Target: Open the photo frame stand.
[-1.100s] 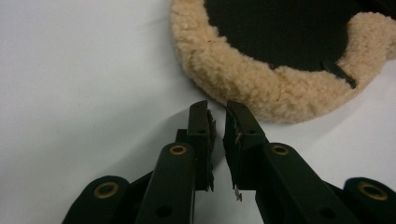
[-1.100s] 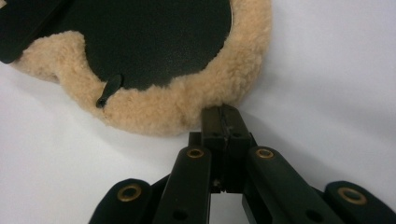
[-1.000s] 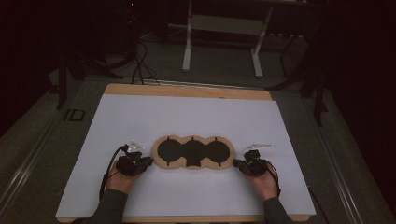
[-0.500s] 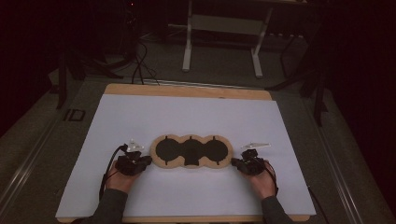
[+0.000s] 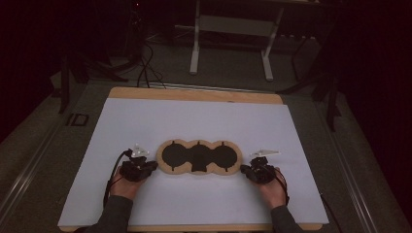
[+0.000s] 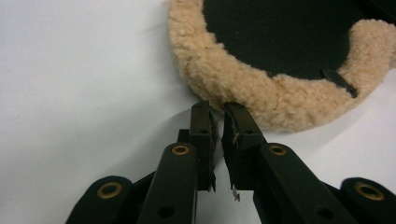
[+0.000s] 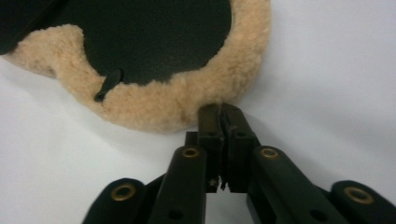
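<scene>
A flat three-lobed black mat (image 5: 199,156) with a tan fleece rim lies on the white sheet (image 5: 194,119). My left gripper (image 5: 154,166) points at the mat's left end. In the left gripper view its tips (image 6: 218,106) touch the fleece rim (image 6: 224,79), with a narrow slit between the jaws and nothing in it. My right gripper (image 5: 244,170) points at the mat's right end. Its jaws (image 7: 219,108) have just been opening but still look pressed together, with their tips against the fleece (image 7: 177,105) and nothing seen between them.
The sheet covers a wooden tabletop (image 5: 194,94) with wide bare areas around the mat. Beyond the far edge, a white metal stand (image 5: 231,43) and cables (image 5: 145,68) sit on a dark floor.
</scene>
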`<state>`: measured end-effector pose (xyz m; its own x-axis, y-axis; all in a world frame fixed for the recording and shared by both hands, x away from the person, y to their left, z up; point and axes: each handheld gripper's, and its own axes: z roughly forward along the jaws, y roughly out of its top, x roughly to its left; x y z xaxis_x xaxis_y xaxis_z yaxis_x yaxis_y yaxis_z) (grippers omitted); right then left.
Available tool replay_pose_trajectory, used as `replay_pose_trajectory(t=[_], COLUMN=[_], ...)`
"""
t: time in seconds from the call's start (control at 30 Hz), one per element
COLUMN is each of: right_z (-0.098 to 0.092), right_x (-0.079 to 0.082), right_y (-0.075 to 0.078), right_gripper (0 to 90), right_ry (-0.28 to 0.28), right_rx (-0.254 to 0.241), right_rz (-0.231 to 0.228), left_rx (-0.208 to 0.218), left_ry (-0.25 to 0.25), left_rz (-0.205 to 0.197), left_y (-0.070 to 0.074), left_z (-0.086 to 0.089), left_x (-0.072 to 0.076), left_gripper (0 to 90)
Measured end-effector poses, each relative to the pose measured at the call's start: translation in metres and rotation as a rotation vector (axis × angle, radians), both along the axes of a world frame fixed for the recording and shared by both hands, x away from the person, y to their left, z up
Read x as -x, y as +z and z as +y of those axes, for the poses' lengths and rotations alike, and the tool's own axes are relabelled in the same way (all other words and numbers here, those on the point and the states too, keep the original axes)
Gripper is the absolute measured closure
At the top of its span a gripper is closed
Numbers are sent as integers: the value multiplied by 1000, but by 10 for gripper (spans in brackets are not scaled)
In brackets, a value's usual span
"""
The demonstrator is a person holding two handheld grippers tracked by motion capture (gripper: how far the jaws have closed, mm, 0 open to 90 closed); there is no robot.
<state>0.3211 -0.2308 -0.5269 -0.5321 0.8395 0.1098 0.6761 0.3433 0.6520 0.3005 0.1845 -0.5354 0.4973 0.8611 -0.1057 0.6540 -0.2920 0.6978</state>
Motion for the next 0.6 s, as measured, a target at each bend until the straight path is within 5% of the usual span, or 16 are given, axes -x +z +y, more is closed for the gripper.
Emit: replay_pose_trajectory(t=[0.2, 0.4, 0.6], right_z=[-9, -13, -13], right_x=[3, 6, 6], right_y=[4, 6, 6], right_gripper=[766, 618, 546], right_ry=[-11, 3, 9], right_rx=[-28, -52, -53], right_rz=[-34, -52, -63], left_rx=[43, 56, 79], left_ry=[44, -16, -32], left_rz=[-47, -117, -135], left_y=[8, 17, 21], left_z=[9, 2, -5], left_x=[4, 10, 13], left_gripper=[760, 675, 592])
